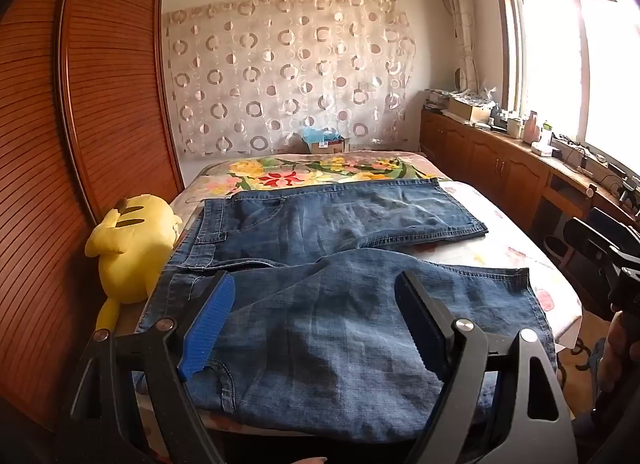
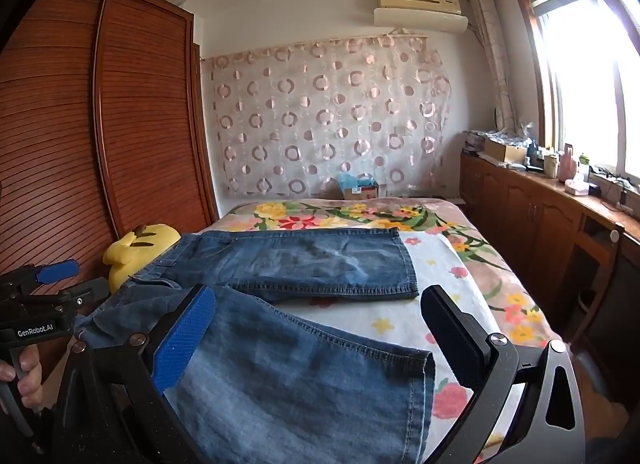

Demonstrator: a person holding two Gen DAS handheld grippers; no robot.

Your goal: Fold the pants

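From the left wrist camera, the denim shorts [image 1: 320,264] lie spread flat on the floral bedsheet [image 1: 500,240], waistband toward the wardrobe side and the 2 legs splayed apart toward the window side, which leaves every edge reachable for a first fold. The left gripper [image 1: 316,324] hangs above the near leg close to the waistband end, its 2 fingers set wide apart with nothing between them; that width suits a pinch on thick denim, and the position suggests it is lined up for the waist or hip area. A yellow Pikachu plush [image 1: 132,244] lies just beside the waistband against the slatted wardrobe [image 1: 100,103], close enough that it could get in the way if the fabric is swung that way. At the right edge, the other tool is only partly visible.

From the right wrist camera, the right gripper [image 2: 316,332] hovers over the near leg at its hem end [image 2: 400,352], jaws equally wide and empty. The far leg [image 2: 304,260] lies flat beyond, apart from the near one, with bedsheet showing between them. With 1 tool at each end of the near leg, the layout appears meant for lifting that leg and laying it over the far one. No fold looks made yet.
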